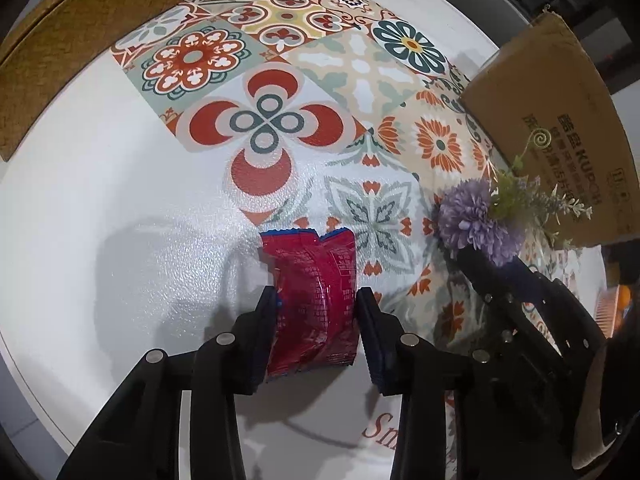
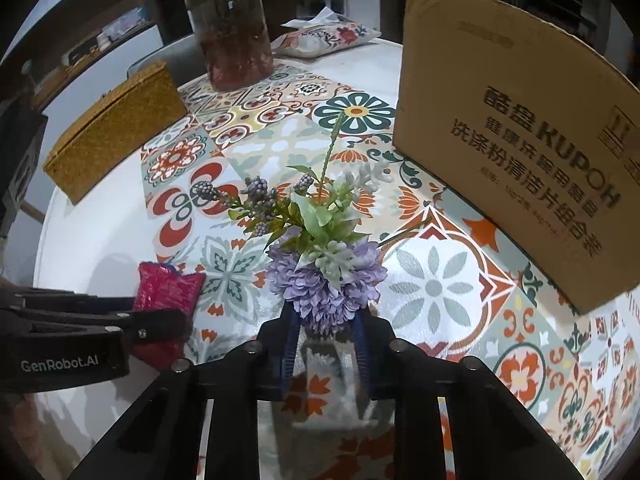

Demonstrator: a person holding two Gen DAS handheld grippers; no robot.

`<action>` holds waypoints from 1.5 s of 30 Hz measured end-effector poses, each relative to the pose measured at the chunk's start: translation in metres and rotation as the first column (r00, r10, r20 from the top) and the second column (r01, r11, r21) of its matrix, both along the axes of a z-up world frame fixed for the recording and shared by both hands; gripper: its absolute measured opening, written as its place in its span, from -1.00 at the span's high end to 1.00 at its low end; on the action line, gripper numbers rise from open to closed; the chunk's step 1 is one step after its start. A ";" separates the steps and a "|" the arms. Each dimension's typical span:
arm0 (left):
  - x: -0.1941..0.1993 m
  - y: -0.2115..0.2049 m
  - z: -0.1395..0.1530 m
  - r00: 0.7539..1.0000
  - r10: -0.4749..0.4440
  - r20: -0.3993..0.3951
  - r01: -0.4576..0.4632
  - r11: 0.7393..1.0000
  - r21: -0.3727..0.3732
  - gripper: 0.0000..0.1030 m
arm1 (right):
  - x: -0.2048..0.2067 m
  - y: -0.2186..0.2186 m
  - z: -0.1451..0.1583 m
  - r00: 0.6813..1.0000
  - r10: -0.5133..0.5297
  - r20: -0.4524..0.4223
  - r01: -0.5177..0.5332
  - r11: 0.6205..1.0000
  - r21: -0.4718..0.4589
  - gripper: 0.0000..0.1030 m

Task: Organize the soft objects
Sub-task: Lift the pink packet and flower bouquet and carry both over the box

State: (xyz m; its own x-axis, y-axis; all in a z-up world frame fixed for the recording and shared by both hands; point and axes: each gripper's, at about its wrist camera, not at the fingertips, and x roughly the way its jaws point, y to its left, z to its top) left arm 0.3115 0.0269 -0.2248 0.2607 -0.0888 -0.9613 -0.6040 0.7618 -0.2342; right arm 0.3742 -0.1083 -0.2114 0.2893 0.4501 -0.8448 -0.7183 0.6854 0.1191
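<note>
A red foil snack packet sits between the fingers of my left gripper, which is shut on its two sides just above the white table. The packet also shows in the right wrist view, with the left gripper around it. My right gripper is shut on a bunch of artificial flowers with a purple bloom and green sprigs, held upright. The same bunch and the right gripper show to the right in the left wrist view.
A patterned tile mat covers the table middle. A cardboard box stands at the right. A woven yellow basket sits at the left. A glass vase and a floral tissue pouch stand at the back.
</note>
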 end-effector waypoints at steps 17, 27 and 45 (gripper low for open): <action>-0.009 -0.012 0.023 0.982 -0.146 0.123 0.142 0.989 0.038 0.26 | -0.033 -0.027 0.043 0.985 -0.161 0.059 0.156 0.984 0.081 0.54; -0.011 -0.019 0.064 0.944 -0.243 0.225 0.221 0.968 0.119 0.27 | -0.054 -0.047 0.083 0.948 -0.304 0.095 0.290 0.948 0.133 0.54; -0.005 -0.030 0.135 0.818 -0.432 0.379 0.376 0.901 0.214 0.28 | -0.080 -0.071 0.146 0.832 -0.541 0.126 0.501 0.829 0.248 0.54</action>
State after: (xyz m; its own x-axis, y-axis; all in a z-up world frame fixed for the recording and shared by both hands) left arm 0.3065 -0.0033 -0.0901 0.5975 -0.1612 -0.7855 -0.1059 0.9551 -0.2766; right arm 0.2938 -0.1795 -0.0651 0.6679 0.3378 -0.6631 -0.2824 0.9394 0.1941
